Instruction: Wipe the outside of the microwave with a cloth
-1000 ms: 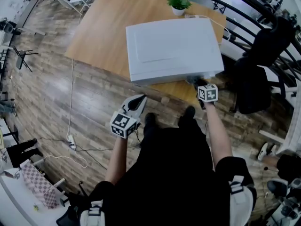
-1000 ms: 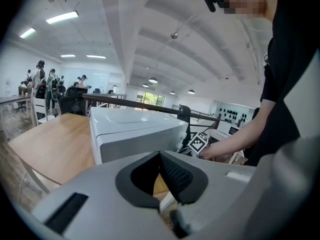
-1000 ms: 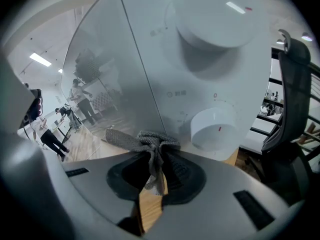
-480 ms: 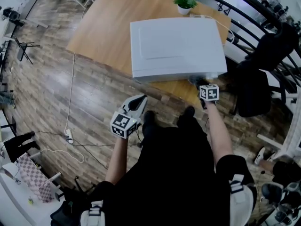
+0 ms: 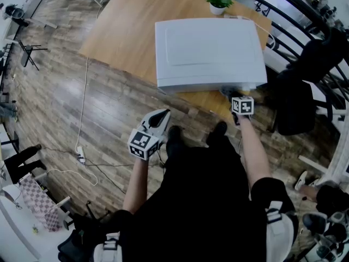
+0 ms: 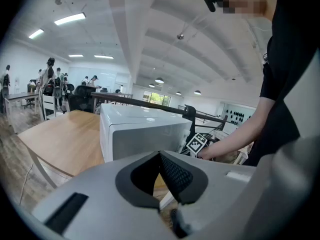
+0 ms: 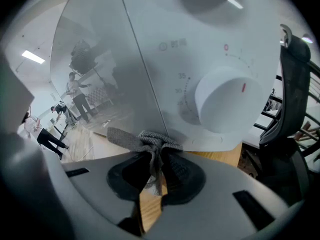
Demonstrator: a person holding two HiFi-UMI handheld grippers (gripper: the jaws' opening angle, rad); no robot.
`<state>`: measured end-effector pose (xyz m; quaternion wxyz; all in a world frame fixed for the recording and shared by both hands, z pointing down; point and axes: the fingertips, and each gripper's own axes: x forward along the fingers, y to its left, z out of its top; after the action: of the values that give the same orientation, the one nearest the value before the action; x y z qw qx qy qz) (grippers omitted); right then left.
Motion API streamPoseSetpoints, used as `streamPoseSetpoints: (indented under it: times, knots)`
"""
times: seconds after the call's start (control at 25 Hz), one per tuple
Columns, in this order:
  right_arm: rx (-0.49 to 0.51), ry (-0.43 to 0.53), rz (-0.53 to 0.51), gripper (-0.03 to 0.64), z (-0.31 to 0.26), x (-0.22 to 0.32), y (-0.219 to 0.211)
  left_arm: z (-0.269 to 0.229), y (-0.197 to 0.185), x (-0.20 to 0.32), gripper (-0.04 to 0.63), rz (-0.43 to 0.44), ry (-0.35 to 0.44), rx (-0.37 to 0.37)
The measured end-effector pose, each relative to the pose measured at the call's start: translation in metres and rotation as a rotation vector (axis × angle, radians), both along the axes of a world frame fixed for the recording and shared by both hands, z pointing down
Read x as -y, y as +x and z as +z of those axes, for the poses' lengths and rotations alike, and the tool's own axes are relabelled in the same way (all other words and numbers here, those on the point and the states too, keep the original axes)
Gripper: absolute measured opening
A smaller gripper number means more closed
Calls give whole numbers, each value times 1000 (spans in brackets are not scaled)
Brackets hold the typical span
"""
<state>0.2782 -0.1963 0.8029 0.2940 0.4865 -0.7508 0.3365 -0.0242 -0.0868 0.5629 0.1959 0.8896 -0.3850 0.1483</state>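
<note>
The white microwave (image 5: 210, 51) stands on a wooden table (image 5: 125, 31), its front toward me. My right gripper (image 5: 233, 96) is at the front's lower right corner, shut on a grey cloth (image 7: 142, 140). In the right gripper view the cloth bunches against the bottom edge of the control panel, just left of and below the round white dial (image 7: 227, 101). My left gripper (image 5: 157, 119) hangs over the floor, apart from the table, its jaws shut with nothing in them. In the left gripper view the microwave (image 6: 145, 131) is ahead, beyond the left gripper (image 6: 160, 156).
A small potted plant (image 5: 218, 1) sits behind the microwave. A black office chair (image 5: 297, 100) stands right of my right arm, by a dark railing (image 5: 305, 23). A power strip (image 5: 80, 157) and cables lie on the wood floor to the left.
The head view has shifted a little, so the microwave sits slightly higher and further right. The right gripper stays at the front corner with the cloth; the left gripper has not moved.
</note>
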Motion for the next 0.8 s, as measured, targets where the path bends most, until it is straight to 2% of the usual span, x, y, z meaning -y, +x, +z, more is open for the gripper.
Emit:
streamPoseSetpoints:
  times: [0.4,0.8]
  knots:
    - [-7,-23,-1,44,5,-1,-26,-6,-25,-5,-1,-26,13,0]
    - [9,-23,-44,44,7,-4,-72,-9,-54,-13,-1,-51,7,6]
